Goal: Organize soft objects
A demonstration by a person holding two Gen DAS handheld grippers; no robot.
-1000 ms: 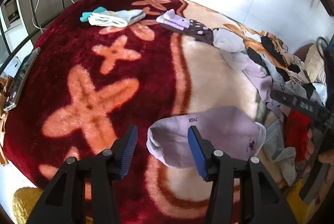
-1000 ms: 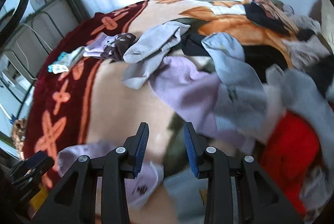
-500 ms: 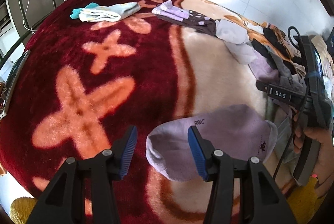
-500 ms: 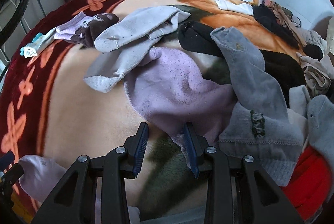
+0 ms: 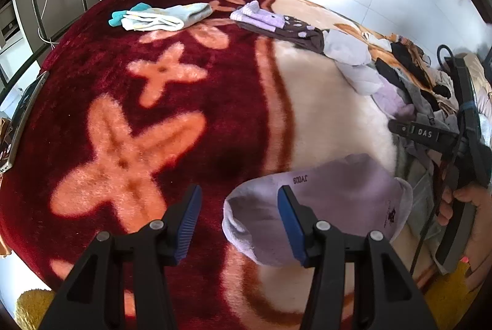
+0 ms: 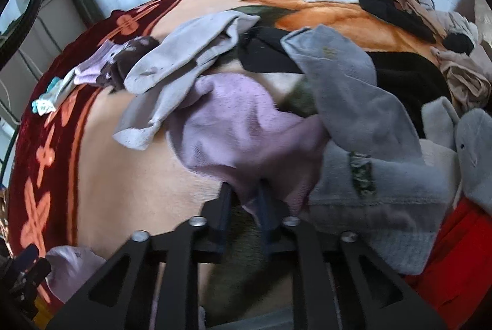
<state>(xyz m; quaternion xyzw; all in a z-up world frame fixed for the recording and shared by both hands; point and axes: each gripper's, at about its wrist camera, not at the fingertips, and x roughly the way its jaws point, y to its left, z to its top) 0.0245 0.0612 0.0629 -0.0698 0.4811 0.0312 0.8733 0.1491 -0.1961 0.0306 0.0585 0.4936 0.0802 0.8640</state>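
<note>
A lilac sock lies flat on the blanket just ahead of my left gripper, which stands open with nothing between its fingers; its right finger overlaps the sock's cuff end. In the right wrist view a second lilac sock lies at the edge of a sock pile, and my right gripper is shut on its near edge. Two paired bundles rest far back: a pale blue-and-white pair and a purple-and-brown pair.
The red-and-cream flowered blanket covers the bed. Grey socks, pale grey socks, black socks and a red garment crowd the right side. A hand holds the right gripper's handle. A metal bed frame runs along the left.
My right gripper moved forward to the second lilac sock and went from open to shut on its edge. The left gripper stayed open and barely shifted.
</note>
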